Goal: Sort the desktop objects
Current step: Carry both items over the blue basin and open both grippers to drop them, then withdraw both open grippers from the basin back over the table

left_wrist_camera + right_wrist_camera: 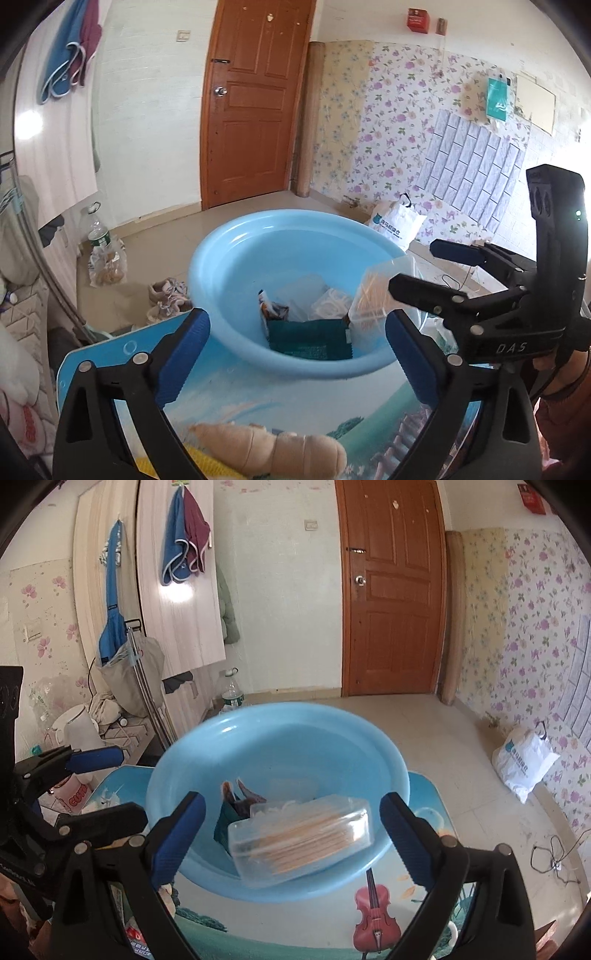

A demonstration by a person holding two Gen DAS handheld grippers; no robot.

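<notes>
A clear plastic box of toothpicks sits between the spread fingers of the right gripper, touching neither blue pad, over the near rim of the light blue basin; whether it rests on the rim or is in the air cannot be told. The right gripper is released, its jaws wide apart. The left gripper is likewise released and grasps nothing, its two ribbed blue pads framing the basin's near wall. From the left view, the toothpick box tilts at the basin's right edge, just ahead of the right gripper's black fingers. The basin is round, smooth and glossy, and stands on a table printed with a landscape and one red violin. Inside lie one dark green textured cloth, one crumpled snack wrapper and some clear plastic bags, their number unclear. One beige bandage roll lies near the left gripper's base.
</notes>
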